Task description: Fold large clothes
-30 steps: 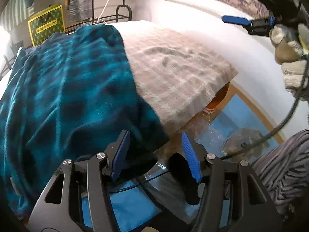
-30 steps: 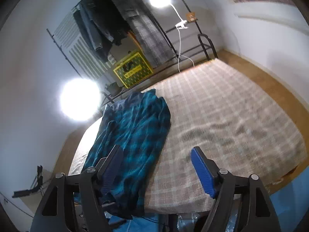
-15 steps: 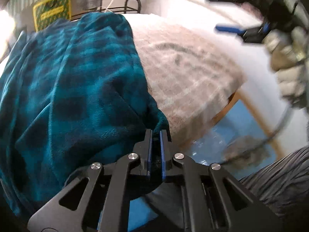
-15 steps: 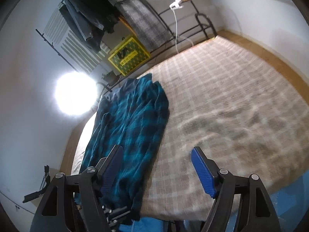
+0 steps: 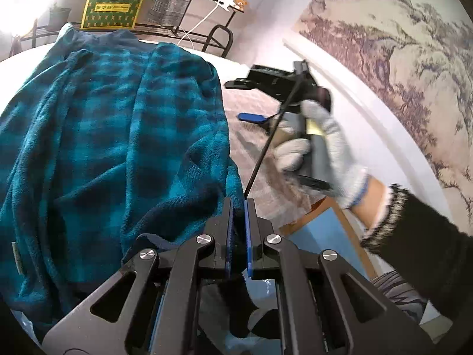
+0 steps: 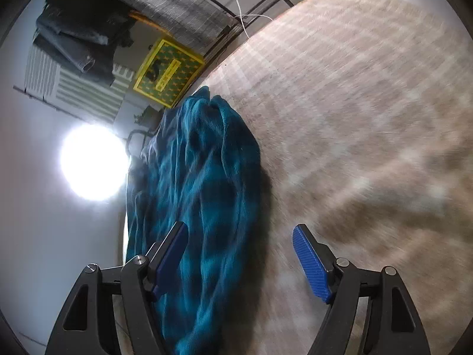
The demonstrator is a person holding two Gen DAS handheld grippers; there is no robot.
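I am looking at one fleecy teal-and-navy checked garment point(image 5: 118, 136), lying rumpled along the left side of the bed point(image 6: 369, 118), whose cover is a flat beige plaid weave. My left gripper point(image 5: 239, 207) is clamping its blue ribbed pads tight on the garment's near corner at the bed's near edge. My right gripper point(image 6: 241, 251), held in a knitted glove point(image 5: 328, 142), is hanging wide open and empty over the garment's right edge.

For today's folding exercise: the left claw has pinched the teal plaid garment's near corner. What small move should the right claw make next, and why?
Probably lower the open right claw onto the teal plaid garment edge beneath it and close. The left claw already grips one corner; folding needs a second hold.
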